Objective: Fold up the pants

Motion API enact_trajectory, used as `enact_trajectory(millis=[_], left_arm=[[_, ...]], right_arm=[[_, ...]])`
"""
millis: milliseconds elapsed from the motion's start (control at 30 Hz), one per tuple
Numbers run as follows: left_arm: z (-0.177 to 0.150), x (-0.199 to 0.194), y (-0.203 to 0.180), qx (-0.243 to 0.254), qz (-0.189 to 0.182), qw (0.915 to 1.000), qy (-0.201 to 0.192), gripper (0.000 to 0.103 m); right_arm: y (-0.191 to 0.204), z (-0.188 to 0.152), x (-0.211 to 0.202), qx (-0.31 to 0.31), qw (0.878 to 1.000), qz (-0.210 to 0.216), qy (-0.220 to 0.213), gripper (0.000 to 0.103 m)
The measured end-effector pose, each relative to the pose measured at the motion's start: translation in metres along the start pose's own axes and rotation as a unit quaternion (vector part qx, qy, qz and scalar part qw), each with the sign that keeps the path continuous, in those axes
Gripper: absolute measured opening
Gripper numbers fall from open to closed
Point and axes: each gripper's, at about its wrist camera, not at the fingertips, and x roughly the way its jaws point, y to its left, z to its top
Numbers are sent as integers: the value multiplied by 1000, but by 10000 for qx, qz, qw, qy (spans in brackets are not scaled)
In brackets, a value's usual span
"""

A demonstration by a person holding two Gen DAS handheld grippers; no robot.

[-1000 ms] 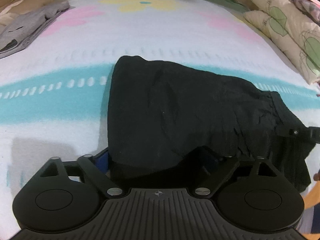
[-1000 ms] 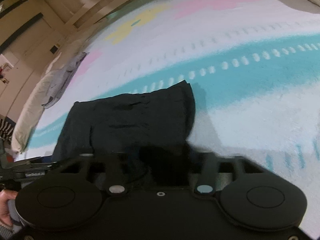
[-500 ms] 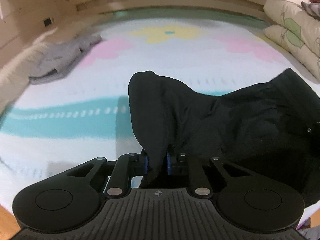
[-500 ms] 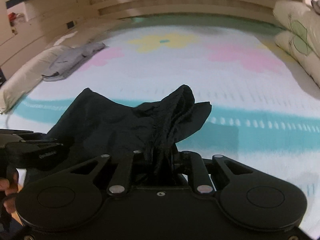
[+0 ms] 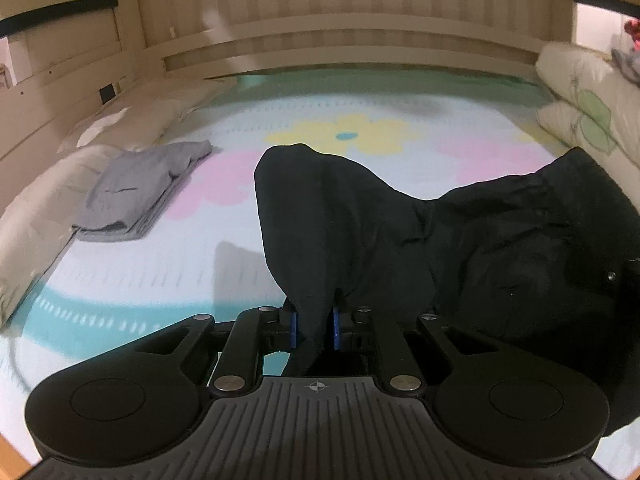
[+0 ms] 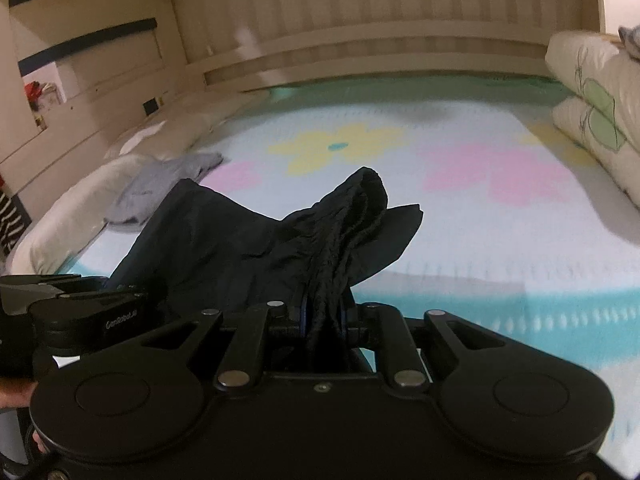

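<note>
Left claw (image 5: 314, 326) and right claw (image 6: 325, 320), each clamped on an edge of the black pants (image 5: 420, 240), which hang bunched between and ahead of them above the bed (image 5: 360, 168). Probably mid-fold; laying flat remains.

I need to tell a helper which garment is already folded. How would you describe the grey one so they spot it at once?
Start from the flower-patterned bed cover and look to its left edge, where a long pale pillow runs along the side. The grey folded garment lies flat there, partly on a pink flower. Unlike the black pants, which both grippers hold up, nothing touches it.
</note>
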Motion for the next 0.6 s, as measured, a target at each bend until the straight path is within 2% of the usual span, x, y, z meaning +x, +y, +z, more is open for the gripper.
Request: enact_trajectory(millis=[100, 200, 433, 500, 533, 600], left_arm=[[13, 21, 2, -120, -42, 9999, 89, 14], [20, 51, 0, -128, -23, 9997, 230, 14], [7, 138, -15, 45, 48, 9964, 842, 16], [-4, 155, -18, 221, 234, 9949, 958, 28], [-9, 161, -16, 253, 260, 9945, 978, 38], [-15, 163, -11, 228, 198, 9956, 885, 44]], right_arm=[[-7, 23, 15, 38, 10000, -38, 6, 22], [-16, 40, 42, 127, 9997, -75, 190, 22], [-46, 40, 124, 21, 9974, -290, 653, 22], [-60, 30, 149, 96, 9951, -367, 916, 23], [-66, 24, 158, 138, 9937, -435, 1023, 25], [-81, 12, 176, 308, 9902, -511, 1259, 36]])
